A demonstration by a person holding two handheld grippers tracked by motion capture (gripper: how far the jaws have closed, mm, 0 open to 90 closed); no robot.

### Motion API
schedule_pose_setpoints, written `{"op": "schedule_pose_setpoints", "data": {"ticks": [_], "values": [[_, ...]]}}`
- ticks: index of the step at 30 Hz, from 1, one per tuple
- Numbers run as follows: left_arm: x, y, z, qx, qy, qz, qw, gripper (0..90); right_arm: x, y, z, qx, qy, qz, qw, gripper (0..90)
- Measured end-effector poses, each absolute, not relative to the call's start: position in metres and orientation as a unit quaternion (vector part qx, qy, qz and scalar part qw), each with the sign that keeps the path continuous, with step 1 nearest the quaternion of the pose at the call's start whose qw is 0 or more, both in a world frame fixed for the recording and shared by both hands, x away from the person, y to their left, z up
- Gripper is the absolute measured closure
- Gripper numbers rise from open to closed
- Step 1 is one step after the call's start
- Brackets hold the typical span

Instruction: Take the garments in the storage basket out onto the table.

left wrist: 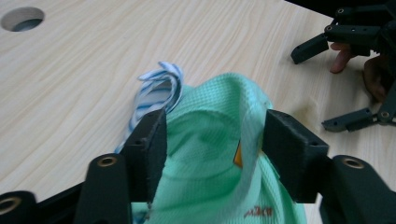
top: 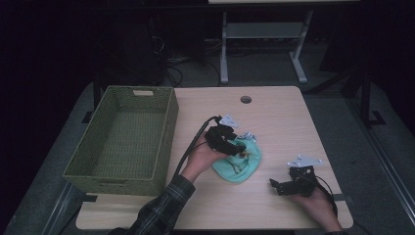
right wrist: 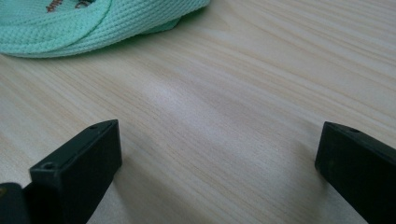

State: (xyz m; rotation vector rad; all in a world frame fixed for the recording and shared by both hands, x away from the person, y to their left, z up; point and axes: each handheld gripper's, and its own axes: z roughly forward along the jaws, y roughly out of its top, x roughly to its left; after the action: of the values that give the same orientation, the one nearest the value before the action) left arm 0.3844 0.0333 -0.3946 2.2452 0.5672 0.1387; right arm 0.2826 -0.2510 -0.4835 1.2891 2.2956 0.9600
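A mint-green mesh garment (top: pixel 241 165) lies crumpled at the middle of the wooden table (top: pixel 279 117). My left gripper (top: pixel 238 147) sits on its top edge. In the left gripper view the two jaws press a raised fold of the green garment (left wrist: pixel 210 135) from both sides, so the left gripper (left wrist: pixel 215 137) is shut on it. A blue-and-white striped cloth (left wrist: pixel 156 91) pokes out from under the garment's far side. My right gripper (top: pixel 274 186) rests low near the table's front right, open and holding nothing. The right gripper view has the green garment (right wrist: pixel 70 23) ahead of the right gripper (right wrist: pixel 217 154).
A woven green basket (top: pixel 169 132) stands at the table's left side with nothing visible inside. A round cable hole (top: pixel 245 99) is near the far edge. Bare wood lies between the garment and the right gripper. A desk frame stands on the dark floor behind.
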Motion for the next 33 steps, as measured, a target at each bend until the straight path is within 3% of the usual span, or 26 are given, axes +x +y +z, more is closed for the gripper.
{"op": "schedule_pose_setpoints", "data": {"ticks": [6, 11, 19, 33], "values": [[0.38, 0.056, -0.392, 0.879, 0.242, 0.061, 0.407, 56.2, 0.283, -0.251, -0.483, 0.454, 0.807, 0.338, 0.169, 0.0], [0.376, 0.076, -0.393, 0.873, 0.261, 0.071, 0.406, 88.8, 0.283, -0.251, -0.483, 0.454, 0.807, 0.338, 0.169, 0.0], [0.367, 0.094, -0.408, 0.875, 0.291, 0.074, 0.38, 89.7, 0.283, -0.251, -0.483, 0.454, 0.807, 0.338, 0.169, 0.0], [0.374, 0.084, -0.455, 0.898, 0.299, 0.061, 0.317, 89.7, 0.283, -0.251, -0.483, 0.454, 0.807, 0.338, 0.169, 0.0]]}}
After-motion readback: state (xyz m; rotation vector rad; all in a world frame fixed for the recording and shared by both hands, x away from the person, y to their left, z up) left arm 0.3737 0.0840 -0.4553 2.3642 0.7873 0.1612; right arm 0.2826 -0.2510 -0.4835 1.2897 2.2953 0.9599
